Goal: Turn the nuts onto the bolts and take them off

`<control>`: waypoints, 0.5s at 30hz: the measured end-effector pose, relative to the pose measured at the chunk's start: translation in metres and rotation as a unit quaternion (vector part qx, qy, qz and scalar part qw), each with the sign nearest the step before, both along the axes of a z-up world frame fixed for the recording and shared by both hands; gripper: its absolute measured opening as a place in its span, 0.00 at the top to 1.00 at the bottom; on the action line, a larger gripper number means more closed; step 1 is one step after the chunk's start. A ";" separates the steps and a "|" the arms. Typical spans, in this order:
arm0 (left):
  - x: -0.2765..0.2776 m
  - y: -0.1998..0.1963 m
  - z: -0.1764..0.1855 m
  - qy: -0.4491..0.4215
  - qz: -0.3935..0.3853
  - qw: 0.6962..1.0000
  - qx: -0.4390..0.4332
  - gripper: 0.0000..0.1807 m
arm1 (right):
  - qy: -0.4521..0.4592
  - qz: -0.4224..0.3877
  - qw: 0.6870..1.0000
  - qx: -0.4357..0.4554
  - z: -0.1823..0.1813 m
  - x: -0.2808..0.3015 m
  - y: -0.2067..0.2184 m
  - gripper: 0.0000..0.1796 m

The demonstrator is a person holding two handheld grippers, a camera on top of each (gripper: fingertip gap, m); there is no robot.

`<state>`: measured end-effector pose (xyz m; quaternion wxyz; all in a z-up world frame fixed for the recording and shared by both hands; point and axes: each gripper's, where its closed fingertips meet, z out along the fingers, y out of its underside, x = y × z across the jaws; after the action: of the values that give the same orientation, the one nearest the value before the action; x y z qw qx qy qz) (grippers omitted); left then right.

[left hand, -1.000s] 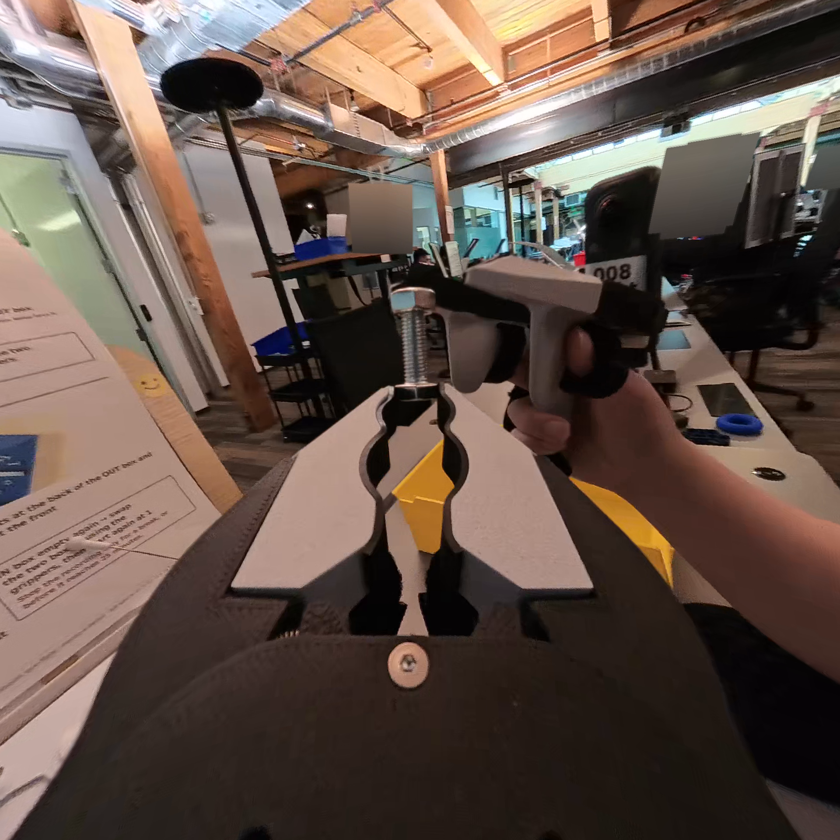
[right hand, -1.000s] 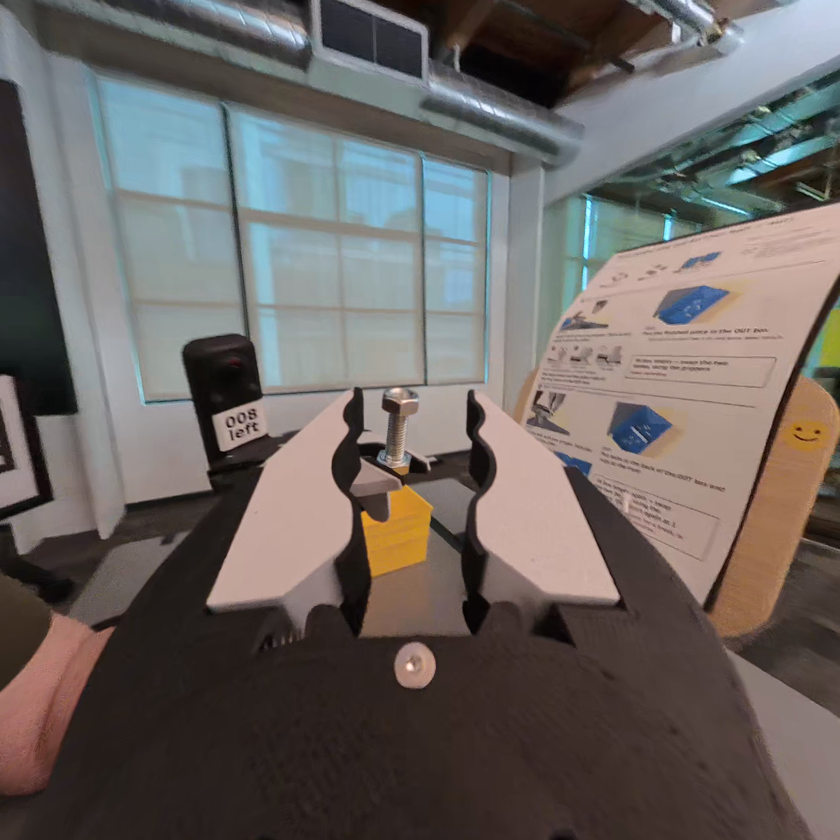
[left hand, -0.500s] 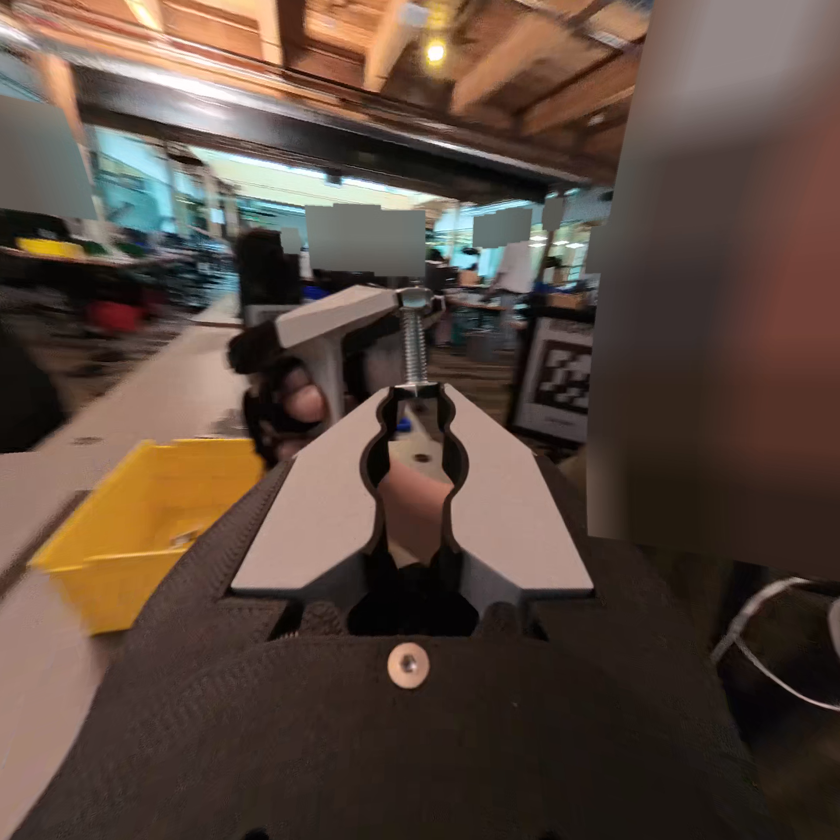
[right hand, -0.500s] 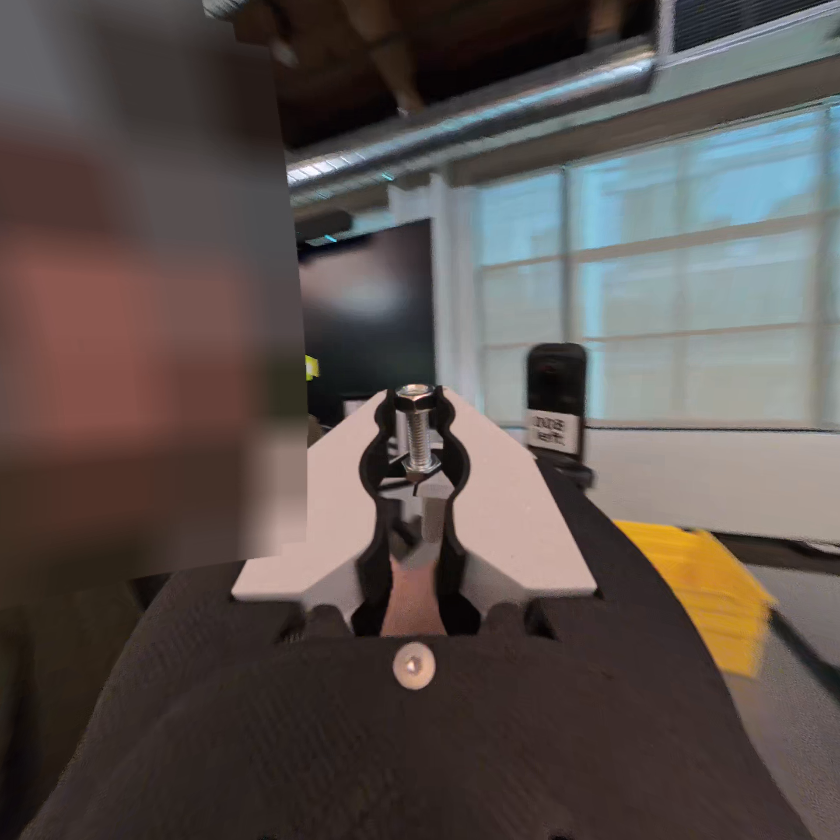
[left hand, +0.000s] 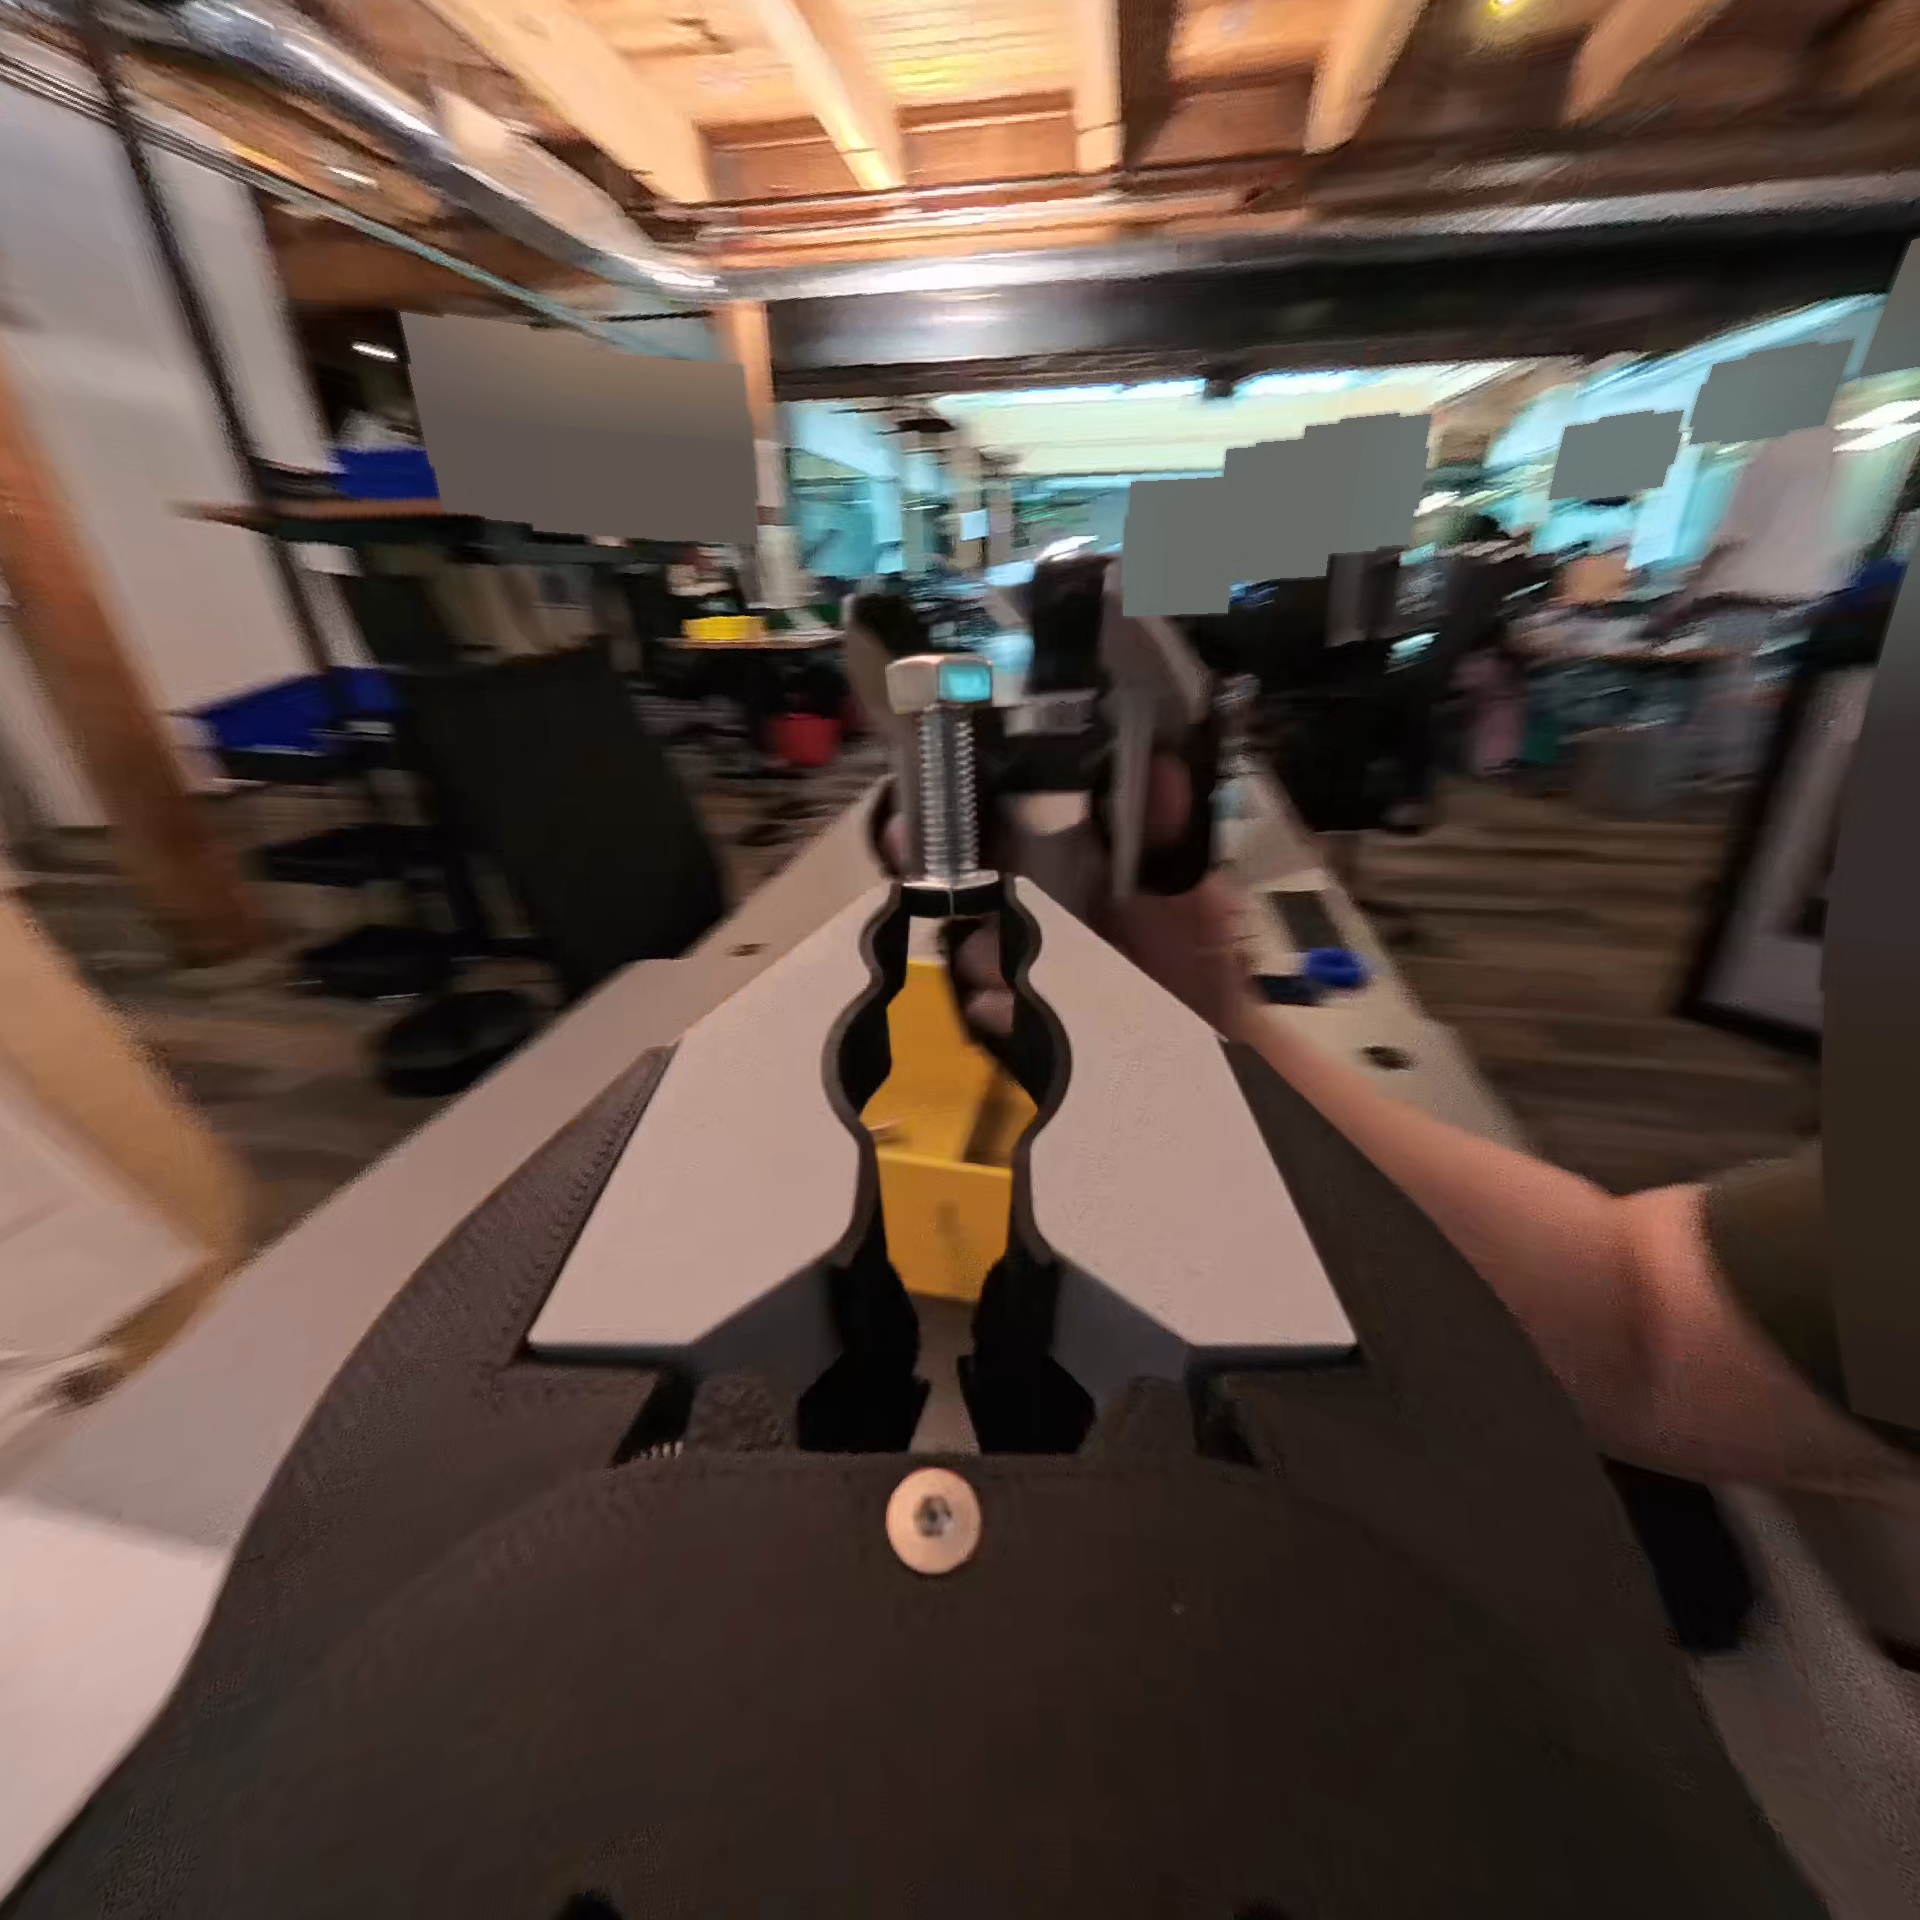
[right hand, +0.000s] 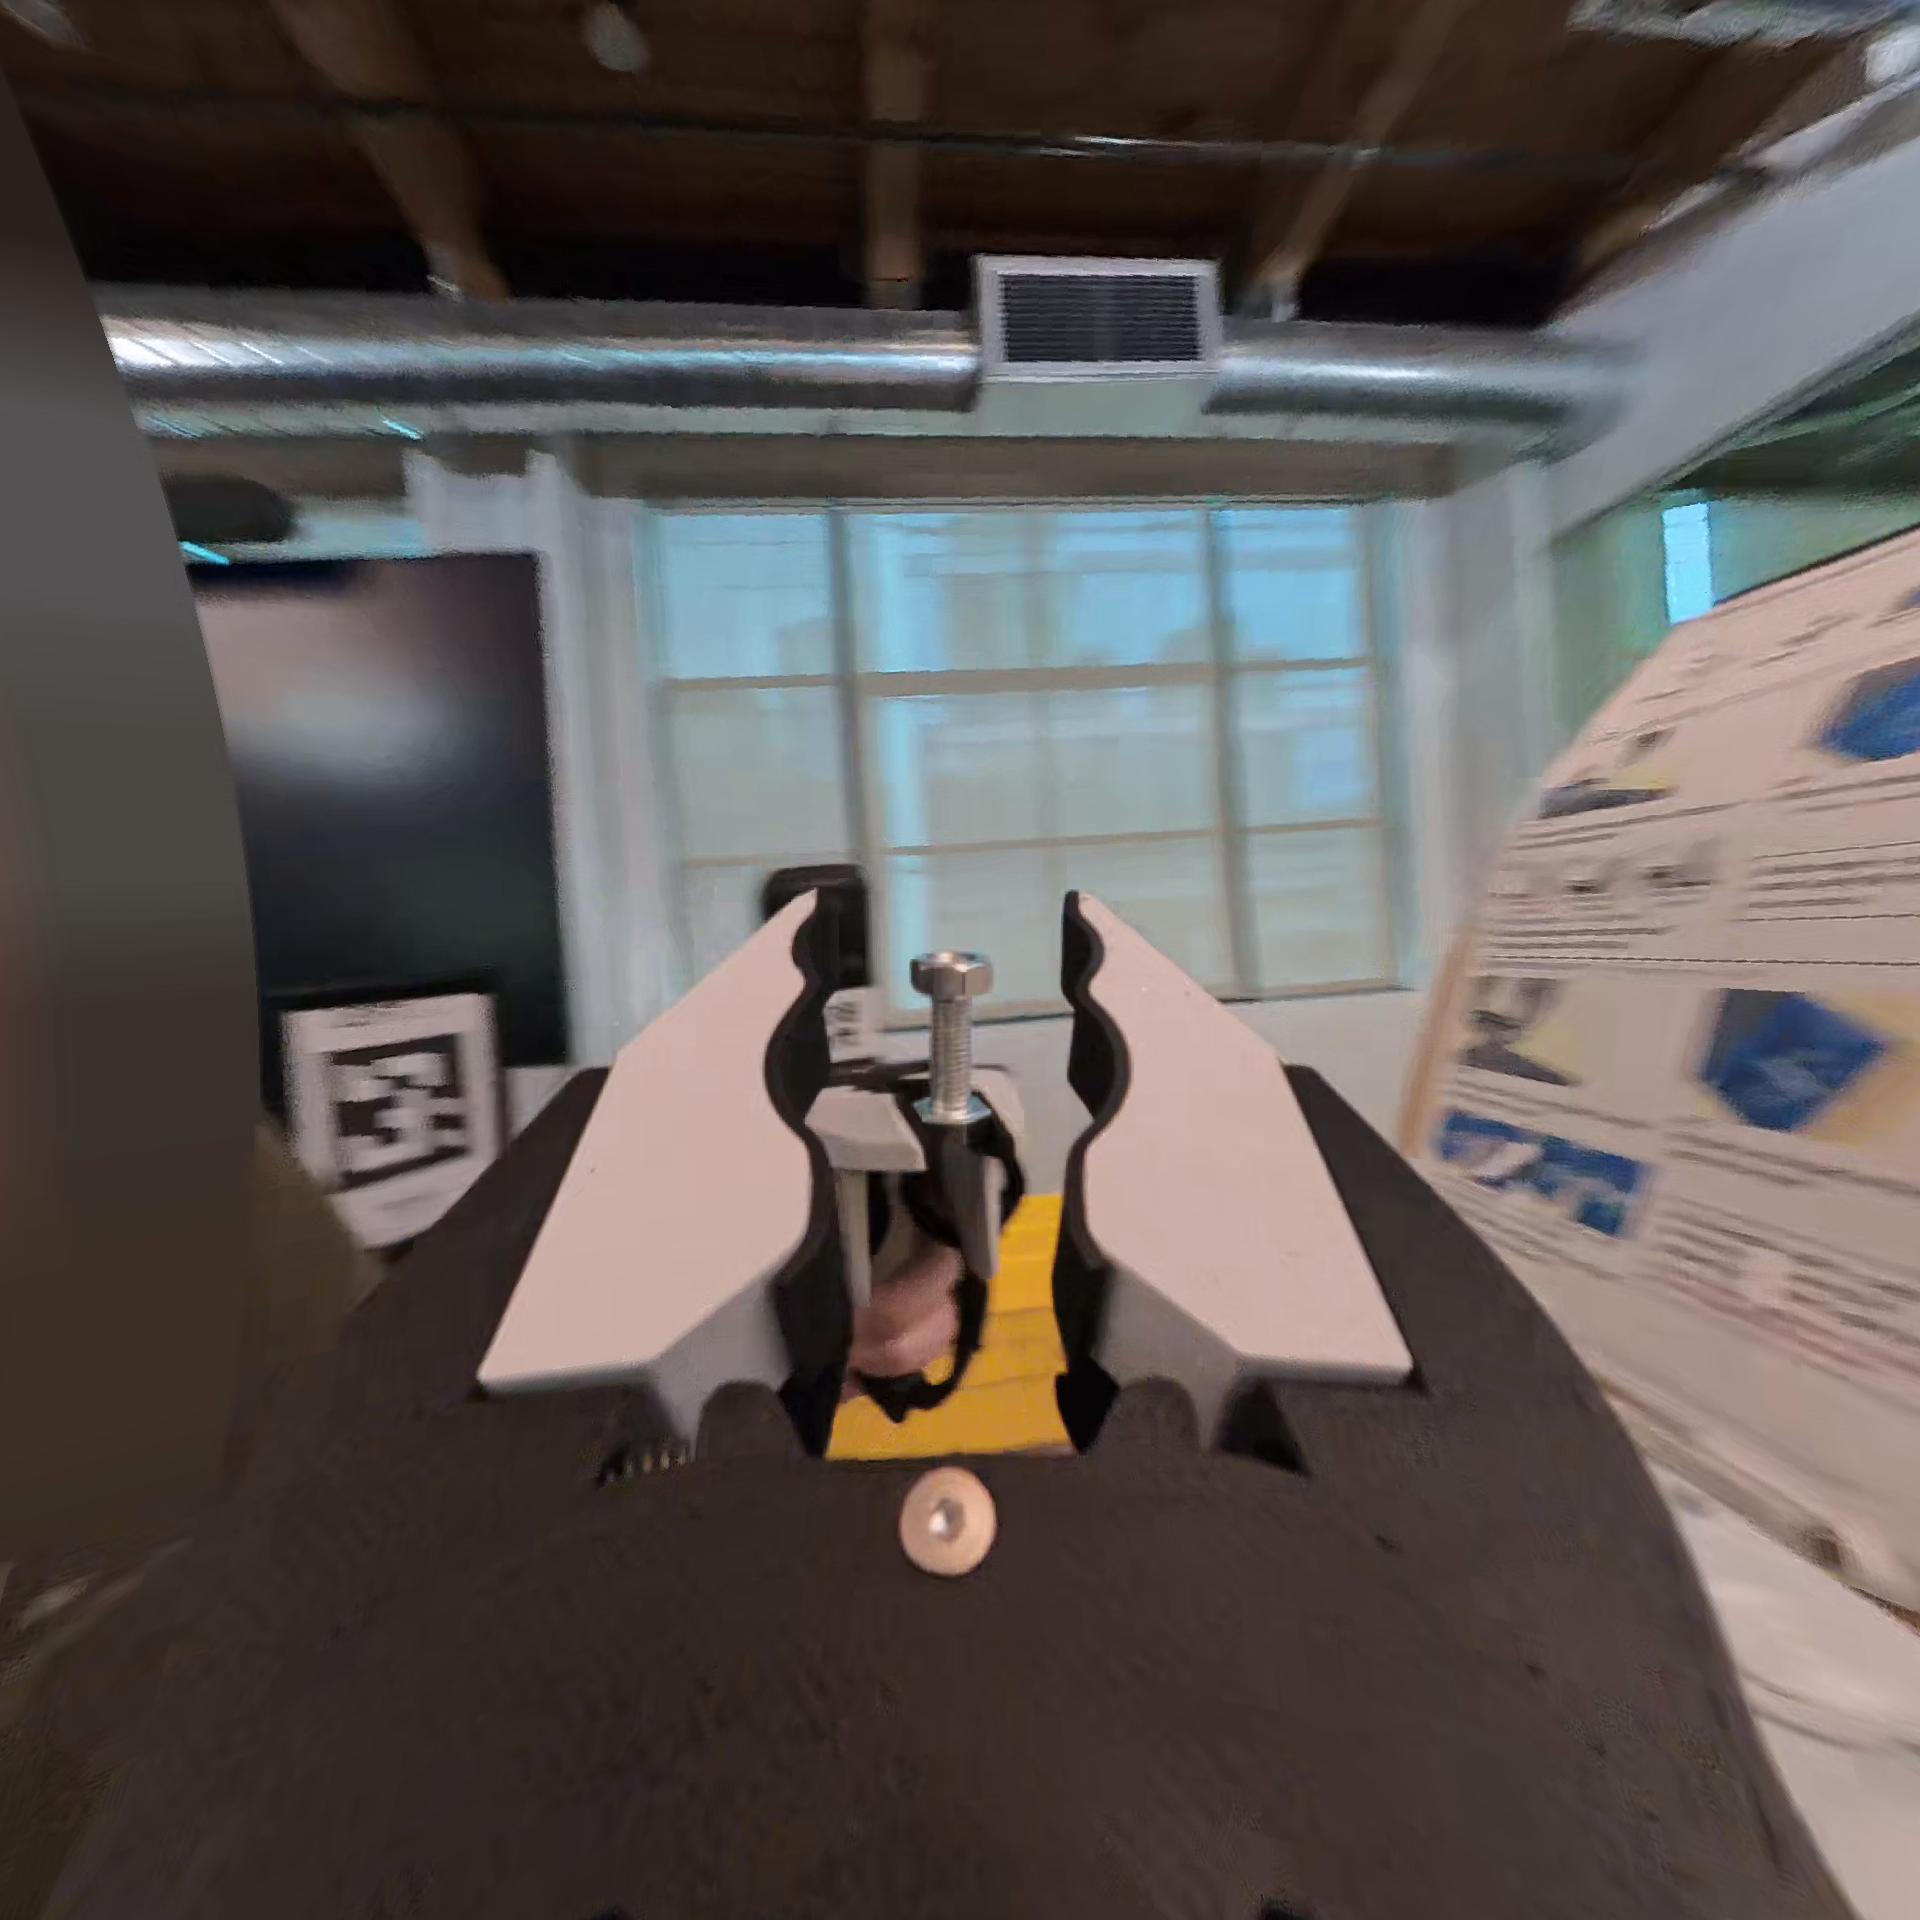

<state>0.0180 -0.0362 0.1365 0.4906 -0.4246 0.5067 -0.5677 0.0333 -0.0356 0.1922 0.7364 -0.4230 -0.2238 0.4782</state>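
My left gripper (left hand: 951,902) is shut on a steel nut (left hand: 951,896) at its tips. A silver bolt (left hand: 948,790) is threaded in the nut and stands upright, hex head on top. In the right wrist view the same bolt (right hand: 951,1039) and nut (right hand: 954,1112) show a little beyond my right gripper (right hand: 940,920), held by the left gripper's grey fingers (right hand: 868,1132). My right gripper is open, its jaws apart on either side of the bolt and not touching it. The right gripper also shows behind the bolt in the left wrist view (left hand: 1101,727), held by a hand.
A yellow bin (left hand: 940,1184) sits on the white table (left hand: 312,1299) below both grippers, also in the right wrist view (right hand: 1023,1340). An instruction sheet (right hand: 1714,1039) stands at the right. A black-and-white marker board (right hand: 395,1091) stands at the left. A blue ring (left hand: 1325,971) lies farther off. The grippers' ends are close to 6 centimetres from one another.
Half a second ago my right gripper was shut on the bolt head with both views swung round. Now it has opened and let go, and both views have swung back.
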 end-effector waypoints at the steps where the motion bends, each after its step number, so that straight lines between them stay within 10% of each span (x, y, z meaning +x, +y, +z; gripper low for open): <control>1: 0.000 0.008 -0.001 0.002 0.042 0.999 0.024 0.91 | -0.019 -0.042 0.999 -0.003 0.000 -0.002 0.004 0.77; 9: 0.005 0.011 -0.001 0.002 0.126 0.988 0.089 0.92 | -0.125 -0.142 0.982 -0.030 -0.014 -0.029 0.018 0.91; 15: -0.002 -0.044 0.005 -0.008 -0.103 0.994 0.023 0.92 | -0.101 0.104 0.988 0.045 -0.007 -0.039 -0.041 0.91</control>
<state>0.0157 -0.0805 0.1420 0.4434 -0.3541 0.5565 -0.6069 -0.0059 -0.0767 0.1854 0.6741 -0.4102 -0.3616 0.4966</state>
